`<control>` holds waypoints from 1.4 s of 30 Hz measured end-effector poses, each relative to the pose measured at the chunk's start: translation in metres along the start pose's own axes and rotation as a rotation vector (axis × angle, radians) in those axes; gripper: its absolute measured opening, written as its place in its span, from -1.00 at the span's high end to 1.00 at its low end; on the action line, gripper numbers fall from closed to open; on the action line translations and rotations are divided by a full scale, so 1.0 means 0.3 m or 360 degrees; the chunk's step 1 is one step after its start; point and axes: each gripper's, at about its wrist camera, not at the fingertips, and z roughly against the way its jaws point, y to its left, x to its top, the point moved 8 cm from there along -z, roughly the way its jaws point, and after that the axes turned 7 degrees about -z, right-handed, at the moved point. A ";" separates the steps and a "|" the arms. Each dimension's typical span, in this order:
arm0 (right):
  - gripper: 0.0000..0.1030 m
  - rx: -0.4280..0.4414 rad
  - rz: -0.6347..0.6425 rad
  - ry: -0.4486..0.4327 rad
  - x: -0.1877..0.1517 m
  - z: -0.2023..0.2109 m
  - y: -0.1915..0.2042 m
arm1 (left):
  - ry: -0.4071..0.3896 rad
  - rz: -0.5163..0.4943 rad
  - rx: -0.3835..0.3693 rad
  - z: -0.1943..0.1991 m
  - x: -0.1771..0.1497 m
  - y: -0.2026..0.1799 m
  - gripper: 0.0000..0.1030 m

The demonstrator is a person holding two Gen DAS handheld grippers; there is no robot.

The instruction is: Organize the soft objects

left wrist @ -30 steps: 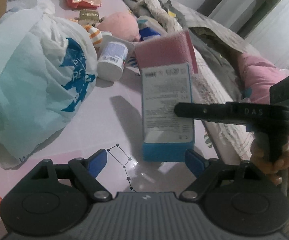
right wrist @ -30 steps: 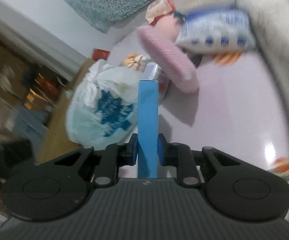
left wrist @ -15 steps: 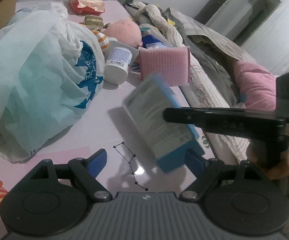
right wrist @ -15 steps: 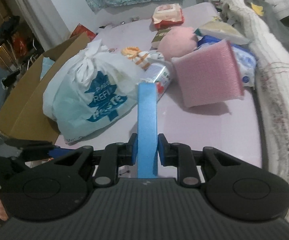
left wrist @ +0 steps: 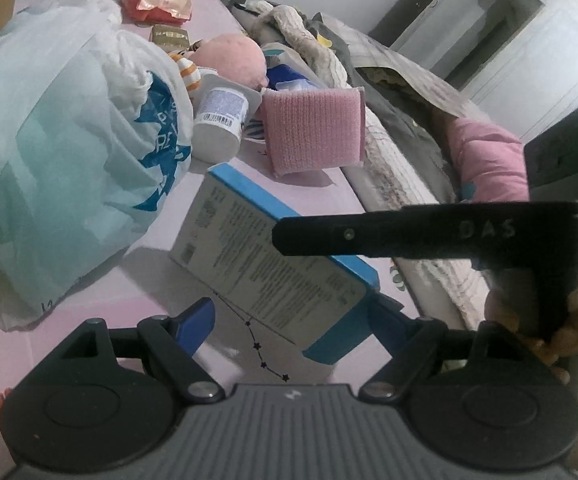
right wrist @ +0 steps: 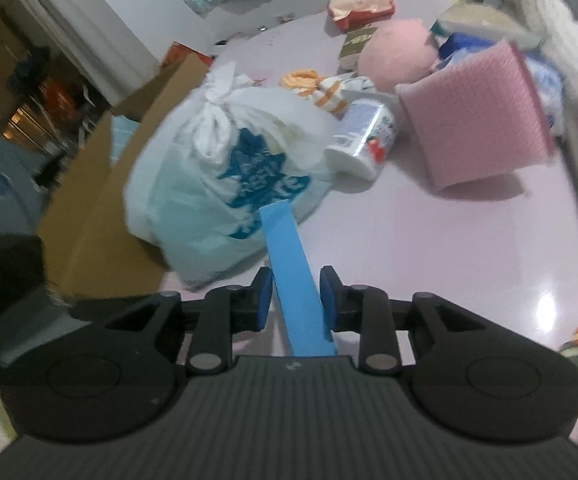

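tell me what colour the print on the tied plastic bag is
Blue, on the white bag; clearest in the right wrist view.

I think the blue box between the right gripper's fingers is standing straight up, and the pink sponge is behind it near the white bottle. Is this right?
Not quite. The blue box is tilted, not upright, as the left wrist view shows. It does sit between the right gripper fingers, whose jaws are opening, and the pink sponge is behind it near the white bottle.
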 end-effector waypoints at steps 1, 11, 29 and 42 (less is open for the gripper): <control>0.45 0.0030 -0.0028 0.0010 0.000 0.000 0.001 | 0.0003 0.0013 -0.0013 0.002 -0.002 0.004 -0.66; 0.42 0.0378 -0.0226 0.0149 -0.029 -0.010 0.028 | -0.0024 0.0145 -0.0118 0.053 -0.007 0.046 -0.72; 0.40 0.0530 -0.0501 0.0134 -0.074 -0.003 -0.110 | 0.0028 0.0135 0.0045 0.008 -0.013 0.108 0.26; 0.37 0.0414 -0.0518 -0.0111 -0.059 0.097 -0.250 | 0.0049 0.0046 0.0333 -0.029 0.052 0.092 -0.80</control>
